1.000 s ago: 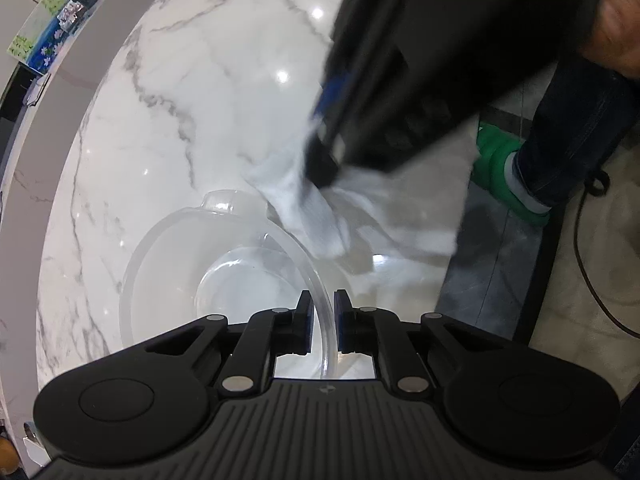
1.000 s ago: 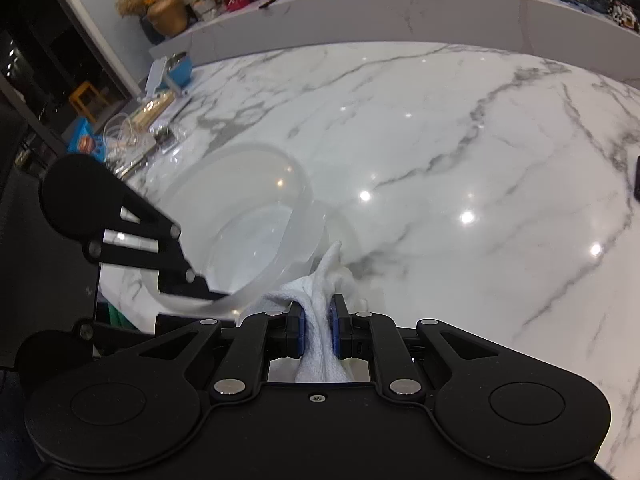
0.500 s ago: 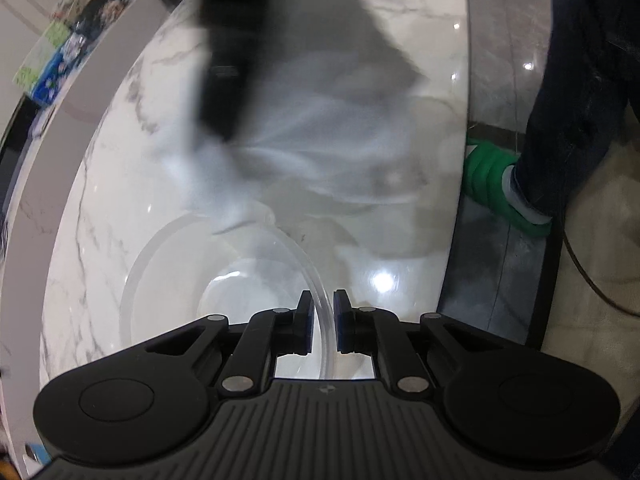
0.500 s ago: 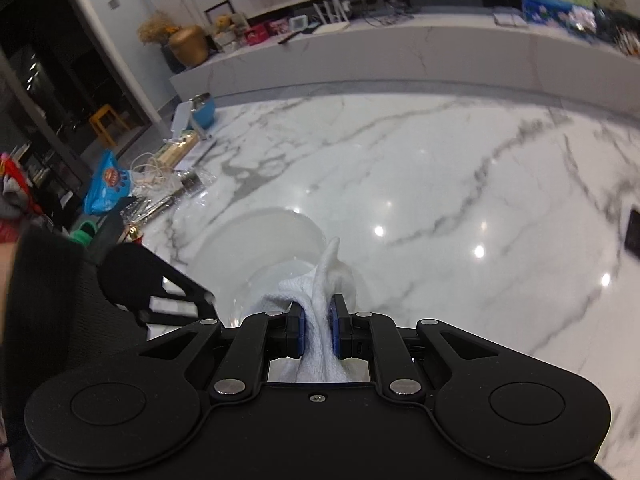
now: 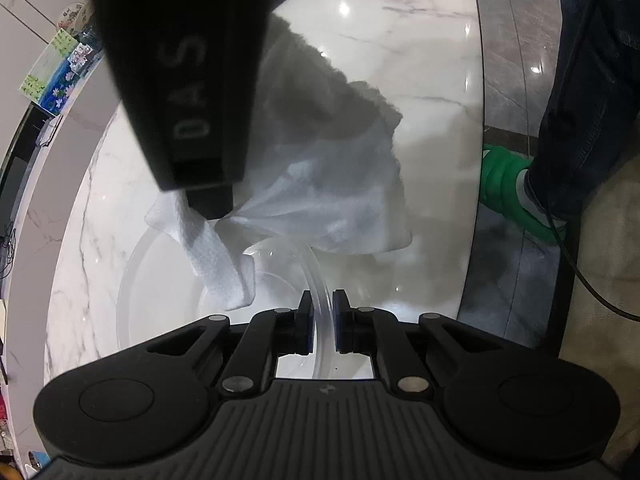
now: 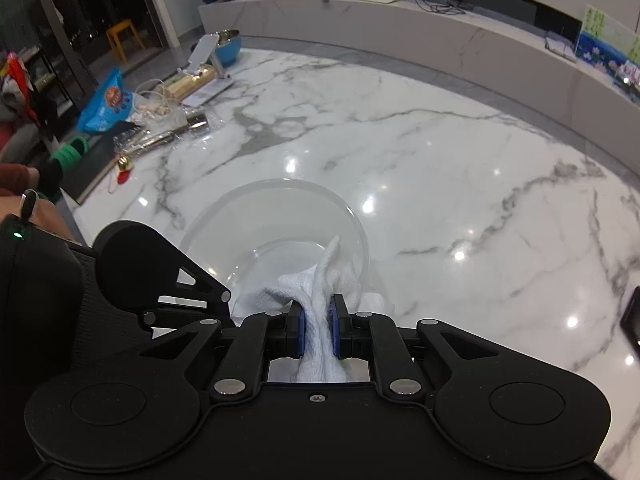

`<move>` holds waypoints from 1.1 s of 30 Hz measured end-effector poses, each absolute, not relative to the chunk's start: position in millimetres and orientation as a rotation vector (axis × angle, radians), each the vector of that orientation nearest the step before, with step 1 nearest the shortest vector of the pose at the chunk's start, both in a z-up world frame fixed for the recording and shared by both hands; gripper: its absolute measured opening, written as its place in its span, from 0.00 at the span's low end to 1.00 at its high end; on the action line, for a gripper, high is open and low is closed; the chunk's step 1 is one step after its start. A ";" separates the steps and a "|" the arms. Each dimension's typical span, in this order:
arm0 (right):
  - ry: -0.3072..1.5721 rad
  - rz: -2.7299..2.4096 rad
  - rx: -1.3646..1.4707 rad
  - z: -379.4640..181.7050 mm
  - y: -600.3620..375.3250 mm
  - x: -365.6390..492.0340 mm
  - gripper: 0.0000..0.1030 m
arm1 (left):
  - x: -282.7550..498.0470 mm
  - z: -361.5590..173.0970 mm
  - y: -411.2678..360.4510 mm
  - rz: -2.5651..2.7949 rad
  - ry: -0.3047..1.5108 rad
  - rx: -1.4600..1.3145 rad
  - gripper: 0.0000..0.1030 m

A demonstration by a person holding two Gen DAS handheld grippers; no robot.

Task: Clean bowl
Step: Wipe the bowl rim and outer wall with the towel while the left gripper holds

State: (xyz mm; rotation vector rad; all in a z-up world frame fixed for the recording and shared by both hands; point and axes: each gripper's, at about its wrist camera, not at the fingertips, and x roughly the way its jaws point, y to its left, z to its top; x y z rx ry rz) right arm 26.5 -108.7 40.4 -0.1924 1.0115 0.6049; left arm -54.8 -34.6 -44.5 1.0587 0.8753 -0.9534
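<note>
The bowl (image 6: 276, 236) is sitting on the white, grey-veined marble counter (image 6: 440, 152), near its edge. It is clear and colourless, round, with a thick smooth rim and a smaller flat base showing through the wall; ceiling lights are glinting off the stone around it. Nothing is visible inside it apart from the cloth dipping in.

The left hand-held gripper (image 5: 320, 322) is clamped on the bowl's near rim, one blue pad inside the wall and one outside, the clear edge running up between them.

The right hand-held gripper (image 6: 317, 330) is pinching a white, fluffy cloth (image 6: 320, 292), its jaws pressed tight on a bunched fold. In the left wrist view this gripper is hanging above the bowl, and the cloth (image 5: 320, 184) is draping from it in a wide sheet, one narrow end reaching down inside the bowl and the rest trailing over the far rim.

Far across the counter lies a clutter of packets (image 6: 106, 106) and a blue bowl (image 6: 228, 46). A jeans leg (image 5: 580, 80) and green shoe (image 5: 506, 184) are standing beside the counter.
</note>
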 end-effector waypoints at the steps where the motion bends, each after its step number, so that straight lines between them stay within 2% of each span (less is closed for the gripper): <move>1: 1.012 0.601 -0.194 39.5 -107.5 28.4 0.11 | -54.3 -44.8 -34.2 -0.953 0.874 1.056 0.08; 33: 1.027 0.557 -0.180 28.0 -104.8 42.0 0.11 | -50.0 -50.3 -39.7 -0.938 0.904 1.051 0.07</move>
